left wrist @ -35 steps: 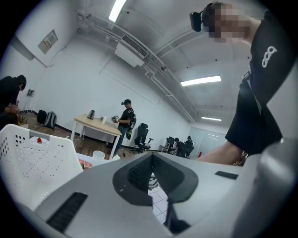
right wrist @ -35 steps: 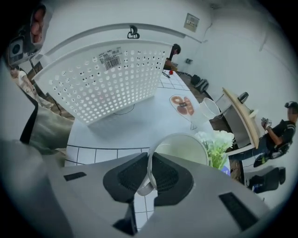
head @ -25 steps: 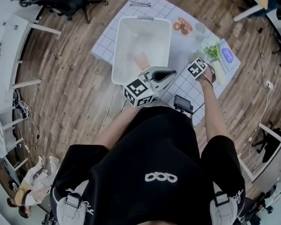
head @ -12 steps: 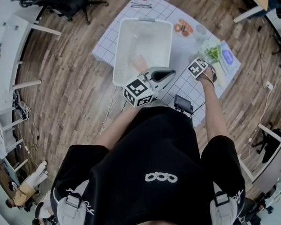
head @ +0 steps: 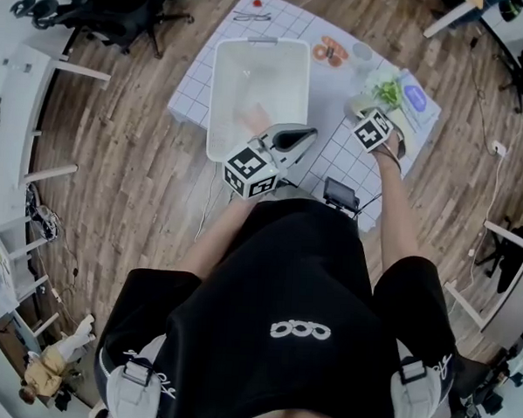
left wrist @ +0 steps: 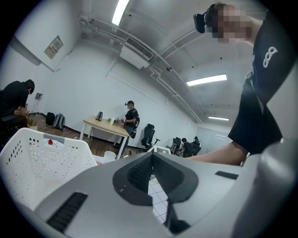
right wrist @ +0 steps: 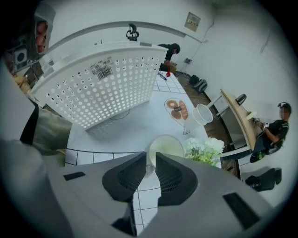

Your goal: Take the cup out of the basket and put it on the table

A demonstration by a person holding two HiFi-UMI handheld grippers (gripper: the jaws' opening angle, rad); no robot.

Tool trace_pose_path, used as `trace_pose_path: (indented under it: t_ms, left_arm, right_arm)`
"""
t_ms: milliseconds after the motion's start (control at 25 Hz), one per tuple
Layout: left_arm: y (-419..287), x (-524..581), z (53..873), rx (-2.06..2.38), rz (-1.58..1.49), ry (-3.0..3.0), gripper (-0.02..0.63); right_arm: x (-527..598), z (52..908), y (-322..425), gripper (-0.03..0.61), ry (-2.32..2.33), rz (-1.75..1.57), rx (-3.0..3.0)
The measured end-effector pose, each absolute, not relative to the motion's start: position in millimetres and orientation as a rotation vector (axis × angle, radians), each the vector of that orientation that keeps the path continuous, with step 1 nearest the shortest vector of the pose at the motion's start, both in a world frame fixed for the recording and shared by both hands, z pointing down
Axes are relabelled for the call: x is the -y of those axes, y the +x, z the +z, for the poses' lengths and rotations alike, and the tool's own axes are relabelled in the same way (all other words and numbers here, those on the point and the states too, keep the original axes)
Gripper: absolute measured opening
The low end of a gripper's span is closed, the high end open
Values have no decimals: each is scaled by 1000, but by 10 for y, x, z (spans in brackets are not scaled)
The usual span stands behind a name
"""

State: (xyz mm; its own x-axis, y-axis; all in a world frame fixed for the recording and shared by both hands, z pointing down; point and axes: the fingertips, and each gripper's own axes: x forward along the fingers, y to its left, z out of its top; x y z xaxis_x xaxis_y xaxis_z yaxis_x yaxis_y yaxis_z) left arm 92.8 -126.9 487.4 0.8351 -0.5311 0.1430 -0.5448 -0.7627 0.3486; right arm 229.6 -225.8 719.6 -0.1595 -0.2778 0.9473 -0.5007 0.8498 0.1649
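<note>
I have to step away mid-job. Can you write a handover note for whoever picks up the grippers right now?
Left gripper: shut, empty, by the basket's near corner.
Right gripper: fingers slightly apart over the cup, apparently not gripping it.
Cup: upright on the table, outside the basket, beside the flowers.
Done: cup out and set down.
Left: probably just drawing the right gripper clear.

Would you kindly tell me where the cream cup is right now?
Right gripper view: the cream cup stands on the table just beyond the right tool, left of the flowers, outside the basket.
</note>
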Motion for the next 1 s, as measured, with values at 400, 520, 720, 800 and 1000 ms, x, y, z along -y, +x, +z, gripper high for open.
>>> trace_pose_path:
  t_ms: [400,520,720,800,1000]
  left_arm:
    - [962,1187,4902,769,80,2668,8]
    - [1007,1142,4897,749,96,2684,8]
    - [1095,1041,4878,718,109,2708,8]
    - [1146,1010,4872,699,108,2719,8]
    - [1277,934,4863,663,85,2741,8]
  right_arm:
    - [1735,6012,2369,48,1020,144,2000]
    - [1486,5804,2408,48,1102,136,2036]
    - [1118,5420,2374,28,1234,219,2168]
    - [1008,5251,2360,25,1293,237,2228]
    - [756,4926,2298,24,1384,207,2365]
